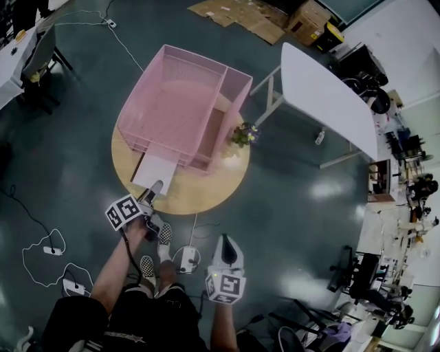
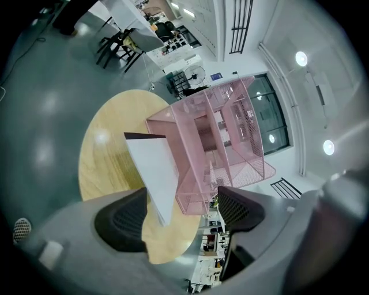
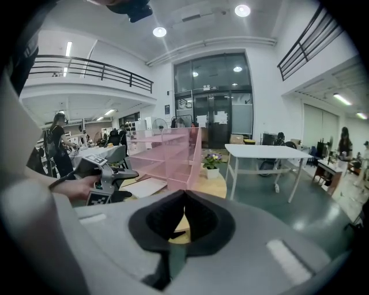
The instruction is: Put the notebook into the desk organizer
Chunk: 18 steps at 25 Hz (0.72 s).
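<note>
Item: white rectangular notebook (image 1: pixel 155 173) (image 2: pixel 153 170) (image 3: pixel 147 185), lying flat on a round light-wood counter (image 1: pixel 199 192) (image 2: pixel 104 155) (image 3: pixel 216 184). Its far end is tucked under the front lip of the lowest tier of a pink wire-mesh desk organizer (image 1: pixel 182 103) (image 2: pixel 213 138) (image 3: pixel 167 155), while the near part projects out over the wood. Organizer: several stacked open trays with one upright side compartment, standing toward the back of the counter. Left claw (image 1: pixel 155 187) (image 2: pixel 181 210): at the notebook's near end, with its jaws set well apart. The notebook's near corner lies in the gap close to one pad and is not pinched, so the claw holds nothing. Right claw (image 1: pixel 227 242) (image 3: pixel 183 199): held off the counter, above the dark floor by the person's legs. Its two dark pads are pressed together with nothing between them. Also present: small potted plant with purple flowers (image 1: pixel 244 134) (image 3: pixel 212 161), on the counter just beside the organizer's side compartment. A white rectangular table (image 1: pixel 323 96) (image 3: pixel 265 152) stands apart from the counter. Flattened brown cardboard (image 1: pixel 240 17) lies on the floor beyond the organizer.
</note>
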{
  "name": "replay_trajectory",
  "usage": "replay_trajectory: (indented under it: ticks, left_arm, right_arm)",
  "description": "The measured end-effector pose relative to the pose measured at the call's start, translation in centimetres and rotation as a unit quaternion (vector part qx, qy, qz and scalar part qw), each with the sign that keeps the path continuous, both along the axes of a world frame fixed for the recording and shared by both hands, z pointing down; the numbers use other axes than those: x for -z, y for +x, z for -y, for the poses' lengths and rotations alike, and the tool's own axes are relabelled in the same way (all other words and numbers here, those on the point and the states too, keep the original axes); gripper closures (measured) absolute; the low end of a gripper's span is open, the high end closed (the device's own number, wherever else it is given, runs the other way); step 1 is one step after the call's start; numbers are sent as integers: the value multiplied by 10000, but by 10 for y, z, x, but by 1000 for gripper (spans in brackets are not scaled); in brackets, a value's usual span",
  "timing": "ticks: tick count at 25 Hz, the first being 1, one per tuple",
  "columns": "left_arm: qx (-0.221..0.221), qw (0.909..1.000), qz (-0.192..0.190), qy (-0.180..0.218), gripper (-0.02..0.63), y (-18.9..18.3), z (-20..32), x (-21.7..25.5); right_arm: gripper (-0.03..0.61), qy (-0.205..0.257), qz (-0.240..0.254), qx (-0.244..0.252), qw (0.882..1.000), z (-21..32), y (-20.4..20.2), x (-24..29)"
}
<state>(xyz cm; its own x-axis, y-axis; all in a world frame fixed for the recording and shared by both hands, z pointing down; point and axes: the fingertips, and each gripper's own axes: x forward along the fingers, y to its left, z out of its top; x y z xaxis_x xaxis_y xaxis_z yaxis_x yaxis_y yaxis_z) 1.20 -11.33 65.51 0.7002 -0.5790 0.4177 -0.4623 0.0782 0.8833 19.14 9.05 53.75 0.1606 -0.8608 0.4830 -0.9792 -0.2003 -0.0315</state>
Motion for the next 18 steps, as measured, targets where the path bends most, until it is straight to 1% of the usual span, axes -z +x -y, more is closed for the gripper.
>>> replay_trajectory:
  ticks: [8,18]
  left_arm:
    - [-22,10000,-27,1,232,16,19,-8]
    - [25,9999,-54,-91,232,25,40,-22]
  right_arm:
    - [572,-132,72,-15,9999,15,12,-13]
    - [572,-262,124,-14,9996,30,21,-24]
